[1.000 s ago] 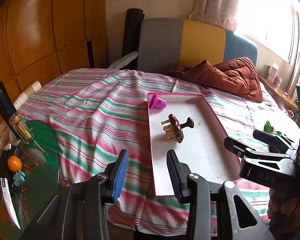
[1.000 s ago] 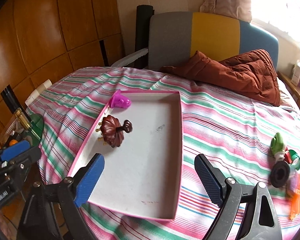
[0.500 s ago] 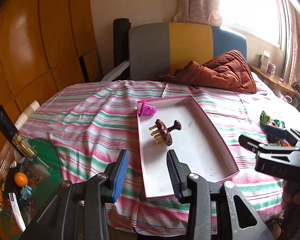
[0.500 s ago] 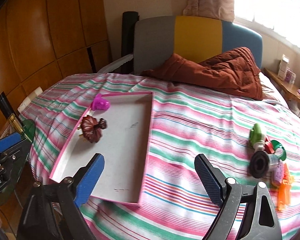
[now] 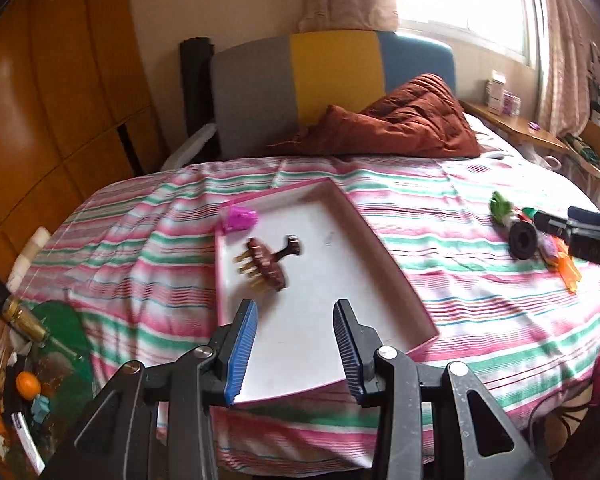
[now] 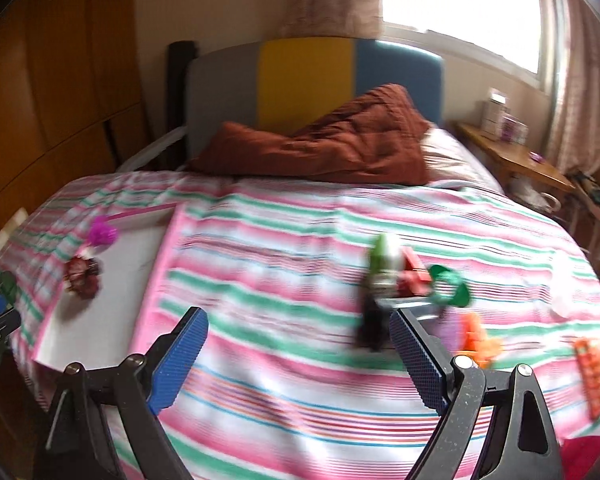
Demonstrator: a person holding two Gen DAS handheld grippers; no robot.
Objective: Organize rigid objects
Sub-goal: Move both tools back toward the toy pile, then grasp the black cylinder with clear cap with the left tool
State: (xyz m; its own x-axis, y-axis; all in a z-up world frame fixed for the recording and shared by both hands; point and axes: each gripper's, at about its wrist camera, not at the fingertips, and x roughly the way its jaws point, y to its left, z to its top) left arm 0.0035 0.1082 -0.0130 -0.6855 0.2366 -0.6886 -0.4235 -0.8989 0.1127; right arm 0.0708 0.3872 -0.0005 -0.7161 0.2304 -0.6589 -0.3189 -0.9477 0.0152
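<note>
Right wrist view: pile point(image 6: 404, 280) sits just ahead-right of the empty, wide-open right gripper point(image 6: 298, 356); left's farther.

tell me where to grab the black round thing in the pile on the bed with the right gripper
Best guess: take the black round piece across its outer rim, coming from above. It seems to stand on edge, hollow face toward the tray, with toys crowding its far side. The right gripper is open and empty.
</note>
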